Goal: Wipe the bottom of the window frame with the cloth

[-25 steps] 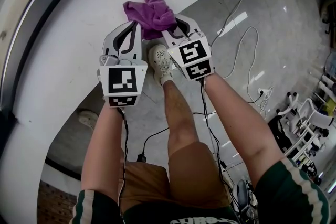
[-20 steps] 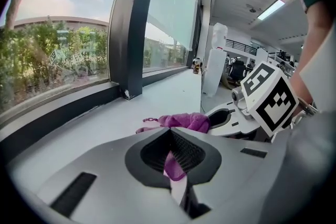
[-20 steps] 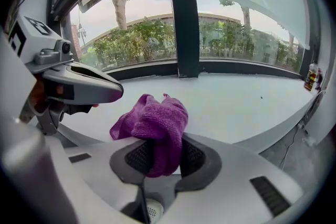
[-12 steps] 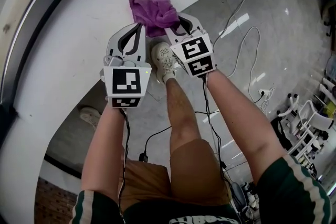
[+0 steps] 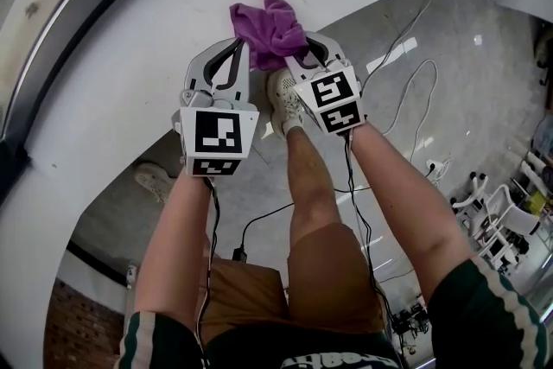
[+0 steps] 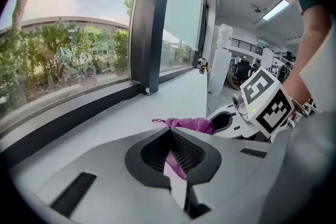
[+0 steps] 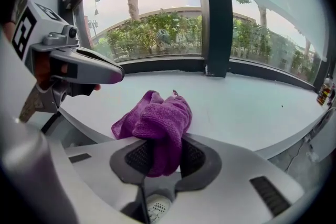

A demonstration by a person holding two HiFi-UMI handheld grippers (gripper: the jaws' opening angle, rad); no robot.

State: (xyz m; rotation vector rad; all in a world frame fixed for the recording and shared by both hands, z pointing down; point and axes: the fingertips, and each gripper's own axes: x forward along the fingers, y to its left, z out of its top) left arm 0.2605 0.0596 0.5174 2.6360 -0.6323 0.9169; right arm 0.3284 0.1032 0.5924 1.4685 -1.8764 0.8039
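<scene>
A crumpled purple cloth rests on the white window sill, and my right gripper is shut on its near end. In the right gripper view the cloth bunches up between the pads and spills forward onto the sill. My left gripper hovers just left of the cloth, shut, with nothing clearly held. From the left gripper view the cloth lies just beyond the tips. The dark bottom rail of the window frame runs along the far edge of the sill.
A dark upright mullion meets the rail ahead. Small bottles stand at the sill's far right end. Below the sill edge are the person's leg and shoe and cables on the grey floor.
Both grippers and the cloth have slid a little to the right along the sill. The right gripper's hold on the cloth is unchanged.
</scene>
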